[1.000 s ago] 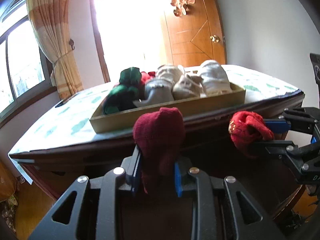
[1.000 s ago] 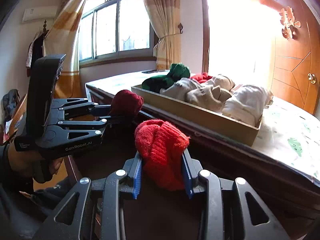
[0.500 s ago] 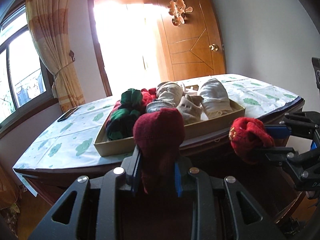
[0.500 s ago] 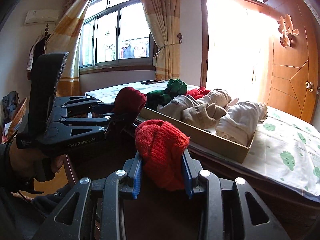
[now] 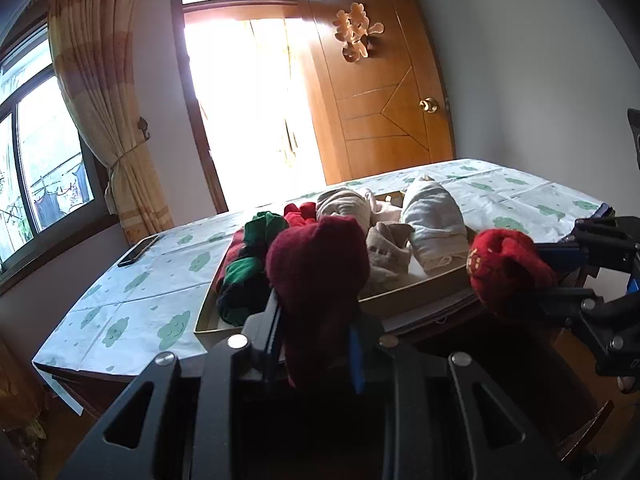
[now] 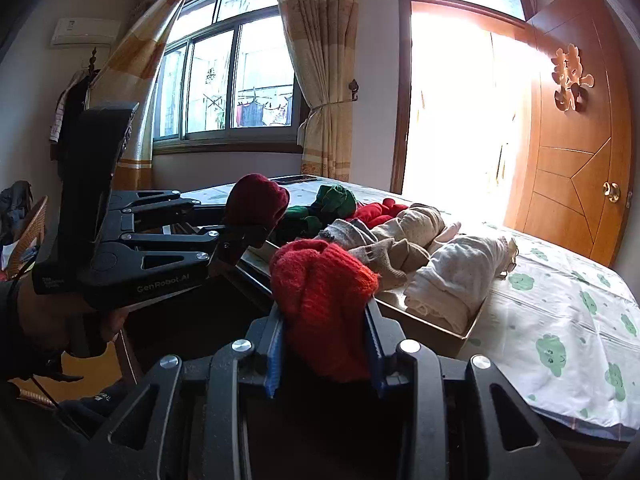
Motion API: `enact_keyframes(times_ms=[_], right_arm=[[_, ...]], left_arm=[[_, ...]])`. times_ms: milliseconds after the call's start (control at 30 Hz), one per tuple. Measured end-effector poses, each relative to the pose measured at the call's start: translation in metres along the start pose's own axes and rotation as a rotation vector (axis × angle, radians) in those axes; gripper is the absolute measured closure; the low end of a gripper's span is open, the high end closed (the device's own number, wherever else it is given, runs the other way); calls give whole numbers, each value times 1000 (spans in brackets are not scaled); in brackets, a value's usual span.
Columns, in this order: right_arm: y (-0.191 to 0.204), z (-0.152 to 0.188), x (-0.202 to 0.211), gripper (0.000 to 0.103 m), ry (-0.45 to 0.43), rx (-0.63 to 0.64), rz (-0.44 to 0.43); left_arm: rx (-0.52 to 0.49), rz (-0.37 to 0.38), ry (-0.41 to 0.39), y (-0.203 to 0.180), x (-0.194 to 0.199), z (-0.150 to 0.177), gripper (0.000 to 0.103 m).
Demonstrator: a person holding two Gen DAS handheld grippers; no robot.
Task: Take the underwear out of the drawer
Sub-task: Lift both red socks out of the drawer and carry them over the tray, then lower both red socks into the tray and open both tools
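Left wrist view: the left gripper (image 5: 316, 344) has its blue-padded fingers clamped on a dark red rolled bundle (image 5: 318, 276), whose lower part is lost in shadow between the jaws. Past it, a shallow cardboard tray (image 5: 404, 300) rests on a table with a cloud-print cloth (image 5: 132, 292). It holds a green roll (image 5: 252, 276), a bright red piece (image 5: 300, 212) mostly hidden behind the held bundle, and pale grey and beige rolls (image 5: 434, 224). At the right, the right gripper (image 5: 532, 276) pinches a bright red bundle (image 5: 506, 268) bearing a small gold mark too tiny to read. That gripper is cut off by the frame edge. A dark phone (image 5: 138, 250) lies on the cloth at far left. A cut-out ornament (image 5: 358, 36) hangs on the wooden door (image 5: 380, 104); its character is not legible.

Right wrist view: the right gripper (image 6: 324, 348) has its fingers shut onto the fuzzy bright red bundle (image 6: 324, 296), held near the camera, just in front of the tray (image 6: 460, 330). At the left, the left gripper (image 6: 244, 224) carries "GenRobot.AI" on its side; a smaller label behind it is unreadable. It grips the dark red bundle (image 6: 256, 202), and a hand (image 6: 72, 316) wraps its handle. Whether the rolled items are underwear or socks cannot be told. Glare washes out the doorway (image 6: 452, 120).
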State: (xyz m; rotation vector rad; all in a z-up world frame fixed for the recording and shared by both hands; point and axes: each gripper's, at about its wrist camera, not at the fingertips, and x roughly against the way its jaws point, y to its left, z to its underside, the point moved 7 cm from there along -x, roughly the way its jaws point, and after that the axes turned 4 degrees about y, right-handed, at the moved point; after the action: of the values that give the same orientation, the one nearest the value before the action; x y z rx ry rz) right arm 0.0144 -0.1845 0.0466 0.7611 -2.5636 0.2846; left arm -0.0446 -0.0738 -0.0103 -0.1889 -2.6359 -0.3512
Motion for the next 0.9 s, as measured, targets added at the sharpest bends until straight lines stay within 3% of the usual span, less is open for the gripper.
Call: enact_keyframes(times_ms=[900], right_arm=[[-40,-42,-15,66,-21,-6,52]], left_arm=[[-42,-38,-14,7,-29,-51,77]])
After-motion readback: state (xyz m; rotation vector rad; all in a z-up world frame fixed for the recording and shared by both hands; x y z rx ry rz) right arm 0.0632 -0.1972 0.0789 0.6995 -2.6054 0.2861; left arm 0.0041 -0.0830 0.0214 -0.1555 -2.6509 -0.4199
